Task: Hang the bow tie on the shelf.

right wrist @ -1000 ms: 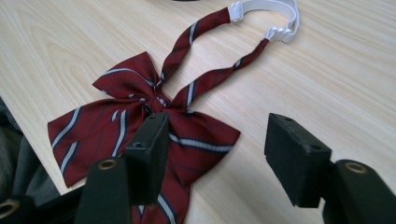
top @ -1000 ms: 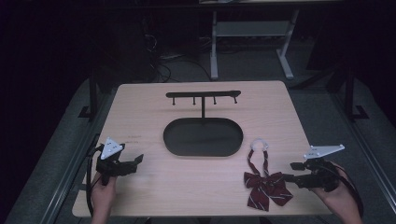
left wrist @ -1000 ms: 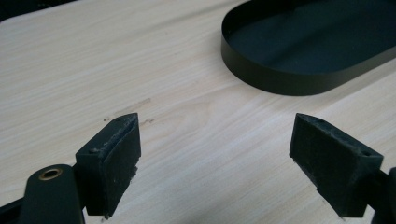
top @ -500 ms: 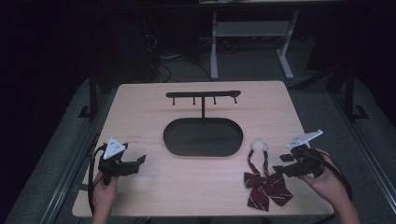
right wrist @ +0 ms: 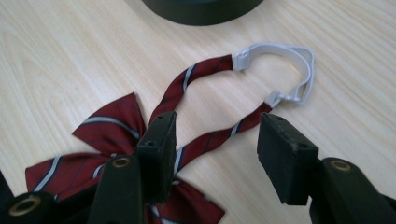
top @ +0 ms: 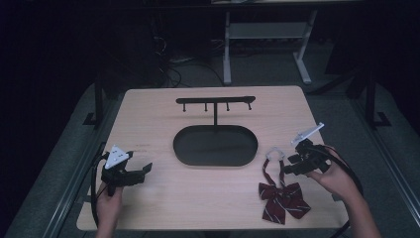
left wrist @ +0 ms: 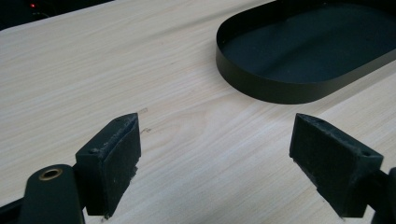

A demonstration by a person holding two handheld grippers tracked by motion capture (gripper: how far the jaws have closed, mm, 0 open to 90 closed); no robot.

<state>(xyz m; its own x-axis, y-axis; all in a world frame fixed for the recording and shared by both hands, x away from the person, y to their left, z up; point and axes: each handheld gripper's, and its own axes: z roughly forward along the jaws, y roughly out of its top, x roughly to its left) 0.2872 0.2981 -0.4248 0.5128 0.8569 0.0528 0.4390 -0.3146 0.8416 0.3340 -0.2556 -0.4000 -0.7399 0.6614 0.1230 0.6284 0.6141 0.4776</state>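
Closing in on the bow tie (top: 283,199): right gripper (right wrist: 215,140) has jaws part open, just been narrowing, straddling one strap (right wrist: 219,134) of the neck loop with nothing pinched yet. The tie lies flat on the counter (top: 208,198) near its right front edge, just beside the oval tray (top: 215,145). Risks, as I judge them: the strap is thin woven fabric lying flush on the wood, so the pads may skate over it or catch a single layer, and the loop then twists or slips out on lifting; the white plastic clasp band (right wrist: 289,60) is smooth and springy, a poor place to pinch. Left gripper (left wrist: 215,158) sits idle, jaws wide open over bare laminate. The hook rack (top: 216,101) is thin black metal.
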